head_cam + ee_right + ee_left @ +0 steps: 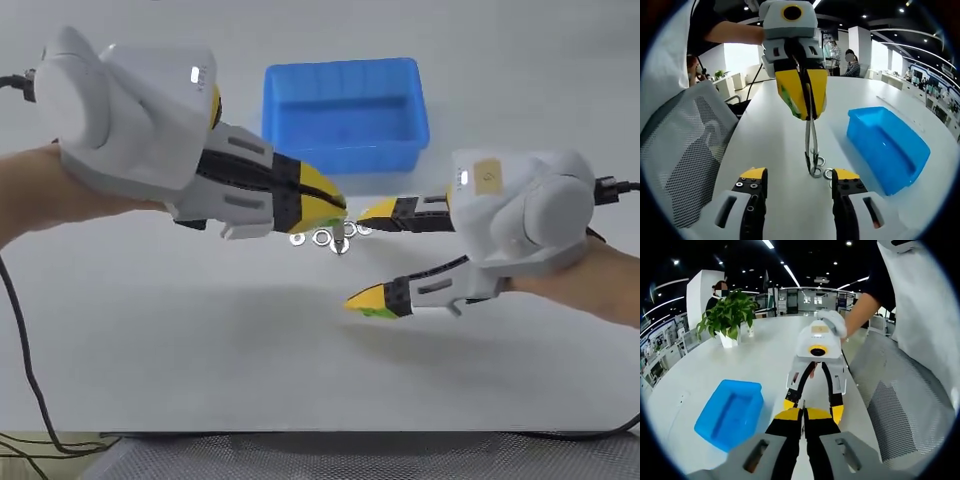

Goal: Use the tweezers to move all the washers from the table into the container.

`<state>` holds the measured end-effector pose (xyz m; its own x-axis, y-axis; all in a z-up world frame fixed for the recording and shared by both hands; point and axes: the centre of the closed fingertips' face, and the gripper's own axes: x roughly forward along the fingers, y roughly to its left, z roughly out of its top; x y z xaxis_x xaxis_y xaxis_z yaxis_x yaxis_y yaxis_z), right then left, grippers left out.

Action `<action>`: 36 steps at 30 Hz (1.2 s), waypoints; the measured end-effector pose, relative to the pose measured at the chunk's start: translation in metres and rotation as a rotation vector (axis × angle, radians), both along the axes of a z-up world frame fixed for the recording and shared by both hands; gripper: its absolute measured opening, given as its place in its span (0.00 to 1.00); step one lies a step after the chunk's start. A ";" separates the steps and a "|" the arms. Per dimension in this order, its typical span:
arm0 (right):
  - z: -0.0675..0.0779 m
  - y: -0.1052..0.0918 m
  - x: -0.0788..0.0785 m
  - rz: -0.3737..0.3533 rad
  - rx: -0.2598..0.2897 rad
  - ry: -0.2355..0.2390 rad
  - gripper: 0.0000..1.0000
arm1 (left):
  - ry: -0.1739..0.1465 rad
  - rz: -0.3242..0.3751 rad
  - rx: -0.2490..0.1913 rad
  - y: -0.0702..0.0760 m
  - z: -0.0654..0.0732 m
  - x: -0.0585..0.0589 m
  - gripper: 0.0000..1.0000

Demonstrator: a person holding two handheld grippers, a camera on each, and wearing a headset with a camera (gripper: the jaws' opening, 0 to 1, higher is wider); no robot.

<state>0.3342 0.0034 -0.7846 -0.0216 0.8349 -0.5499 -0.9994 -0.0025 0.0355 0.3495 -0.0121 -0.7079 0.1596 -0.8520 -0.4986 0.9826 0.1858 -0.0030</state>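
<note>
White tabletop [200,330], open-plan office — left hand-held gripper [335,206] pinching tweezers [811,145] at washers [322,238]; right hand-held gripper [355,257] spread.

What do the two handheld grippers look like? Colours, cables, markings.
The left gripper and right gripper match: rounded white housings, black jaws with yellow tips edged green. A black cable leaves the back of each. Each housing carries a small white light; the right one also has a tan square label. The person wears a dark sleeve.
</note>
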 end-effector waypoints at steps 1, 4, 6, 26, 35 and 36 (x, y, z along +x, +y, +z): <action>0.000 0.003 0.001 0.007 0.000 -0.003 0.52 | 0.003 -0.003 0.003 0.000 0.000 0.000 0.05; 0.001 0.010 0.002 0.026 0.000 -0.005 0.49 | 0.010 -0.026 0.019 0.001 -0.001 -0.003 0.05; 0.001 0.014 0.003 0.034 0.000 -0.008 0.45 | 0.012 -0.025 0.024 0.002 -0.001 -0.001 0.05; -0.007 0.018 0.014 0.037 -0.055 -0.054 0.12 | 0.026 -0.020 0.053 0.003 -0.008 -0.001 0.06; -0.006 0.019 0.014 0.043 -0.053 -0.075 0.09 | 0.014 -0.008 0.071 0.003 -0.008 0.001 0.06; -0.006 0.019 0.015 0.040 -0.053 -0.069 0.09 | 0.023 0.000 0.067 0.003 -0.008 0.001 0.06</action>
